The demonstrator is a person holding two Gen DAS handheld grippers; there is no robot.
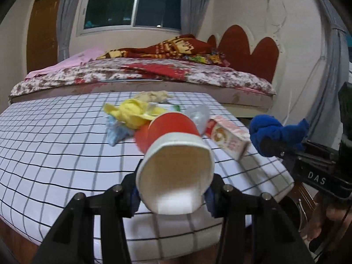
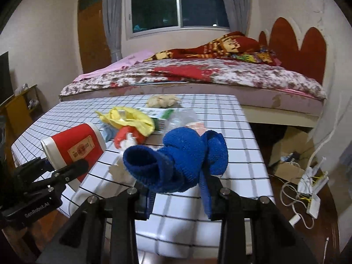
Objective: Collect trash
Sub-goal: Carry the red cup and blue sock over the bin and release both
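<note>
Black jaws of the left gripper [image 1: 173, 194] pinch the white rim of a red paper cup [image 1: 173, 154], squeezing it oval, mouth toward the camera, lifted clear of the checked table [image 1: 55, 149]. To its right, the right gripper [image 2: 176, 194] is clamped nearly closed on a bunched blue knitted cloth [image 2: 182, 158], also raised, likely so both pieces can be carried off together. Farther on, the remaining trash sits heaped mid-table: a yellow wrapper [image 2: 132, 118], a green and white carton [image 2: 162, 115], a pink box [image 1: 228, 138], clear plastic [image 1: 198, 114] and, farthest, a crumpled beige paper [image 2: 162, 100]. Beyond stands a bed [image 2: 220, 77] under a window [image 2: 176, 4]
</note>
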